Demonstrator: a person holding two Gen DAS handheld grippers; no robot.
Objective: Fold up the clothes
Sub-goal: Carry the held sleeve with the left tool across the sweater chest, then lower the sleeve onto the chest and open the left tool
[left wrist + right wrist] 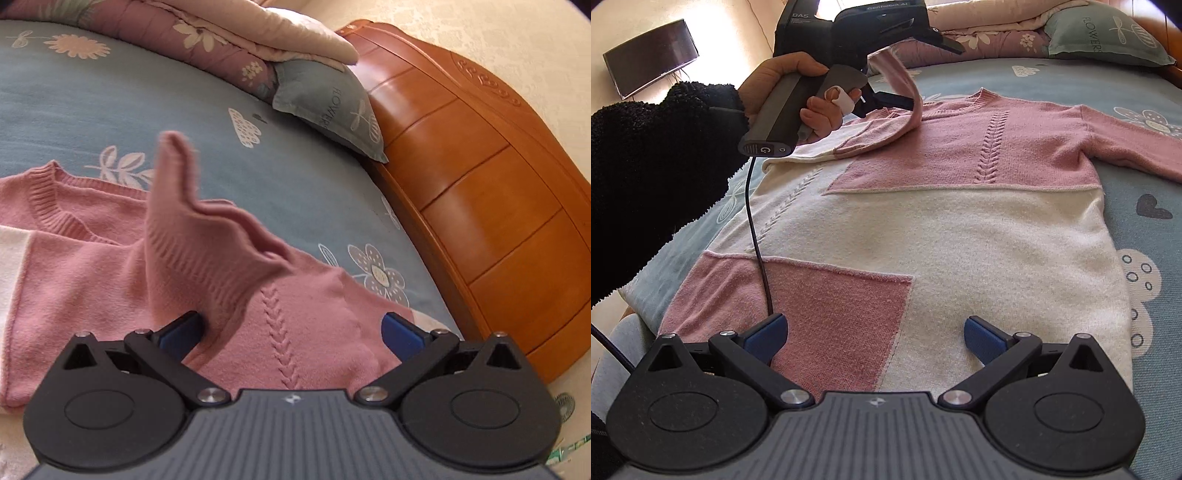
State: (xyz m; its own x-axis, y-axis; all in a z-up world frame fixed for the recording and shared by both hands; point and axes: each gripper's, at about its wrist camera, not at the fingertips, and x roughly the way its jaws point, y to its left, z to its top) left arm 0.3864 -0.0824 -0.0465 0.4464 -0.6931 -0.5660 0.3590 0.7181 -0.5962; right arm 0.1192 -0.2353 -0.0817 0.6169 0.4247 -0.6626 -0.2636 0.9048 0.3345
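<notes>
A pink and white knit sweater (960, 229) lies flat, front up, on the blue flowered bed sheet (1145, 206). Its right sleeve stretches out to the side. The left sleeve (905, 85) is lifted and hangs between the spread fingers of my left gripper (932, 74). In the left wrist view that sleeve's ribbed cuff (192, 229) stands up blurred against the left blue pad (181, 332), and my left gripper (291, 328) is open over the pink chest panel (295, 321). My right gripper (875, 332) is open and holds nothing, low over the sweater's hem.
A wooden headboard (480, 192) borders the bed. A grey pillow (328, 103) and a folded quilt (221, 40) lie beside it. A hand (783, 74) in a black fleece sleeve holds the left gripper, and its cable (753, 229) trails across the sweater. A dark screen (650, 55) hangs on the wall.
</notes>
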